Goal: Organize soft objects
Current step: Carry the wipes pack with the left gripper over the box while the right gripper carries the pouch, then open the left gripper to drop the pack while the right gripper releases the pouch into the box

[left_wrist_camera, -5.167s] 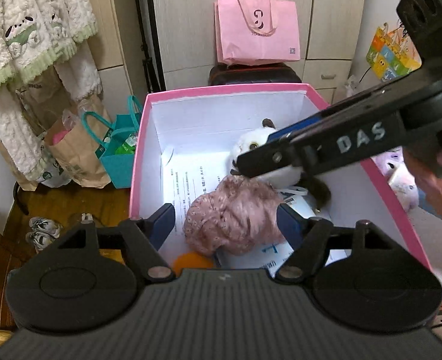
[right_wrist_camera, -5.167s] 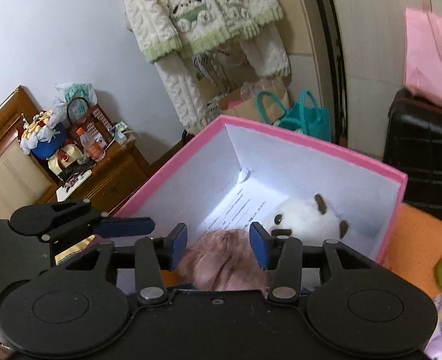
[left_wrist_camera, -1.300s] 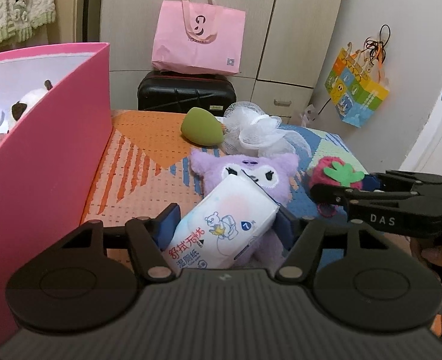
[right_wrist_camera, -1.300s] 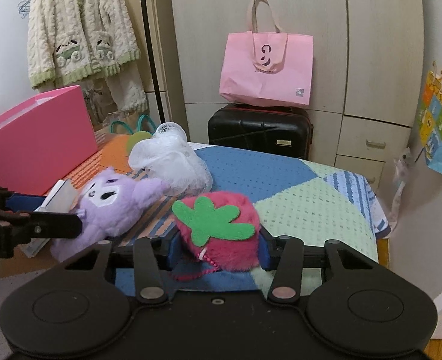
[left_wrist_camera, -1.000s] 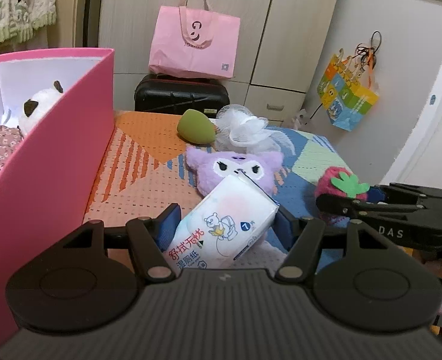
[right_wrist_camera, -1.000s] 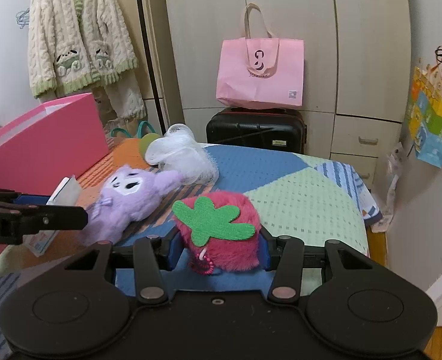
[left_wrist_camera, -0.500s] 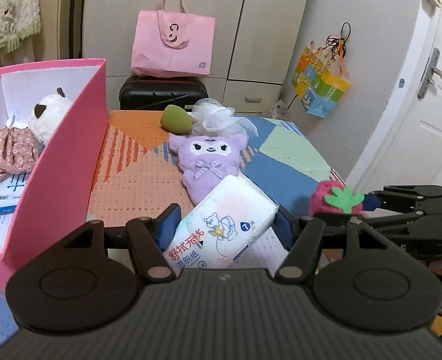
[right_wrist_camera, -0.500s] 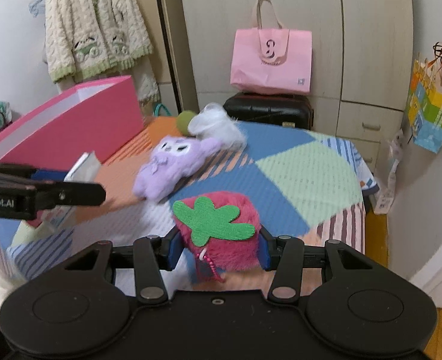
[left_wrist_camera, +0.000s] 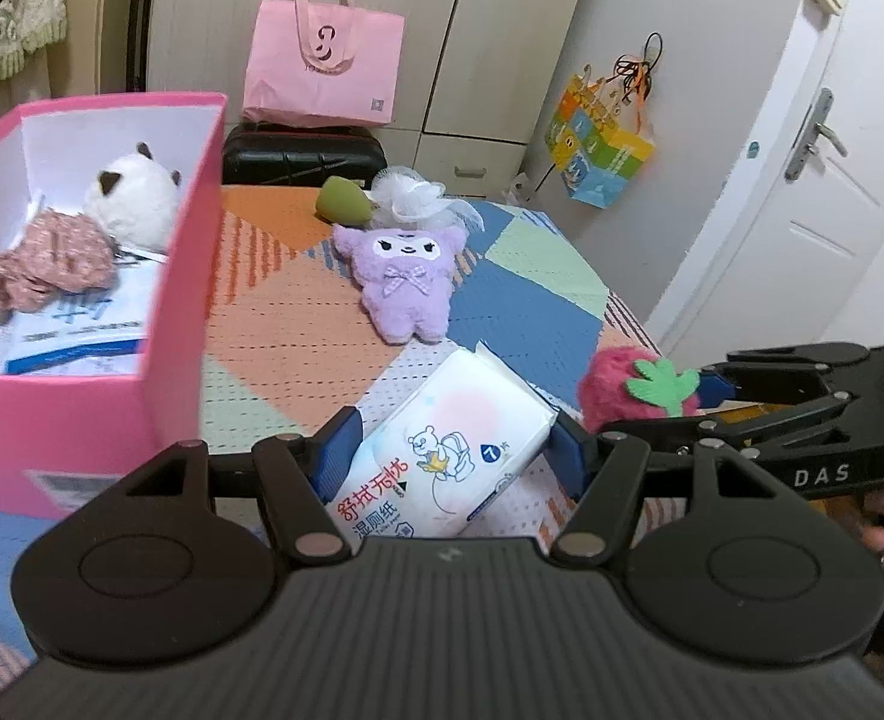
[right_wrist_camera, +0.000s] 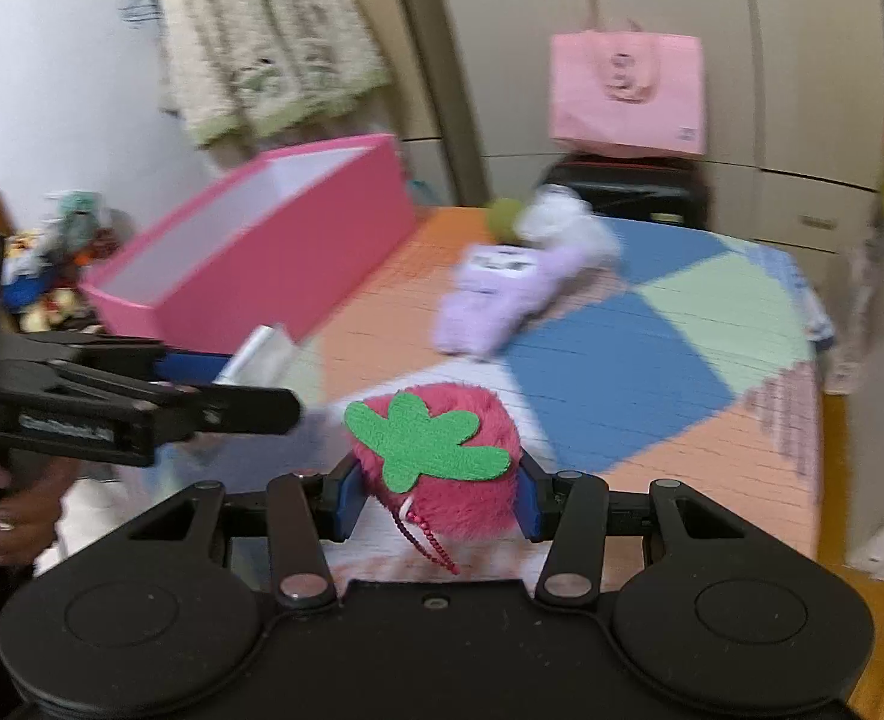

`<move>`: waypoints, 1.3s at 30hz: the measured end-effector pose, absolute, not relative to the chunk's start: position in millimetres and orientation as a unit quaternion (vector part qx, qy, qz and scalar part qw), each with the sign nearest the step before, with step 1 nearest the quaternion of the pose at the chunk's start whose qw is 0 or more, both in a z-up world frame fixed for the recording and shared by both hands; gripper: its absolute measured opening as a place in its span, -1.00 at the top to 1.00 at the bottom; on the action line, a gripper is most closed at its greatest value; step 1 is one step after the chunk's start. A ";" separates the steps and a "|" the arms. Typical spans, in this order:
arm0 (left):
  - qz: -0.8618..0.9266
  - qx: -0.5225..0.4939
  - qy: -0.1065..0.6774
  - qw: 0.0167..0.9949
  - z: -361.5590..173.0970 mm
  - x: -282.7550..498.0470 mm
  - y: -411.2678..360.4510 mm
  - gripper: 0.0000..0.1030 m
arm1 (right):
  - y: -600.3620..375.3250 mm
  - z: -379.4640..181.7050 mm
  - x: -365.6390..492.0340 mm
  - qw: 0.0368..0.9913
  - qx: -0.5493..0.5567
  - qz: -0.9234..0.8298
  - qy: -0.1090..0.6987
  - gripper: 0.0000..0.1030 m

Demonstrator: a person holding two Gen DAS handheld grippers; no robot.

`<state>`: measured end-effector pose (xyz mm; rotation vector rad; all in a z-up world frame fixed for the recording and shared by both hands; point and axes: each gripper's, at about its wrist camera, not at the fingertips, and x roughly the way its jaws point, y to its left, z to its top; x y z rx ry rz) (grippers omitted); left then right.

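Observation:
My left gripper (left_wrist_camera: 449, 450) is shut on a white pack of wet wipes (left_wrist_camera: 442, 456), held above the near part of the patchwork table (left_wrist_camera: 298, 348). My right gripper (right_wrist_camera: 436, 495) is shut on a pink plush strawberry (right_wrist_camera: 442, 468) with a green felt leaf; it also shows in the left wrist view (left_wrist_camera: 634, 387). The pink box (left_wrist_camera: 106, 414) stands at the left and holds a white plush (left_wrist_camera: 133, 201) and a pink floral cloth (left_wrist_camera: 46, 267). A purple plush (left_wrist_camera: 406, 282), a green sponge (left_wrist_camera: 343, 201) and a white mesh puff (left_wrist_camera: 418, 201) lie on the table.
A black suitcase (left_wrist_camera: 304, 156) with a pink tote bag (left_wrist_camera: 322, 63) on it stands behind the table. Wardrobe doors fill the back wall. A colourful bag (left_wrist_camera: 604, 162) hangs at the right near a white door (left_wrist_camera: 802, 192). The right wrist view is motion-blurred.
Both grippers have lifted and pulled back from the table with their objects. The right wrist view has swung left toward the pink box. The box's inside shows more in the left view.

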<state>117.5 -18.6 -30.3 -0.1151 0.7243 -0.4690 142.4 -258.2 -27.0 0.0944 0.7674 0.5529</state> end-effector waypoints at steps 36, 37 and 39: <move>-0.158 -0.106 0.351 0.917 26.0 206.3 160.2 -0.25 | -58.4 63.5 226.4 0.871 -0.074 0.403 0.272 -0.07; -0.159 -0.106 0.363 0.912 21.1 213.7 160.2 -0.25 | -56.6 59.6 231.5 0.872 -0.075 0.399 0.274 -0.07; -0.163 -0.100 0.386 0.902 9.5 227.6 159.3 -0.25 | -55.3 49.9 240.7 0.872 -0.075 0.389 0.288 -0.07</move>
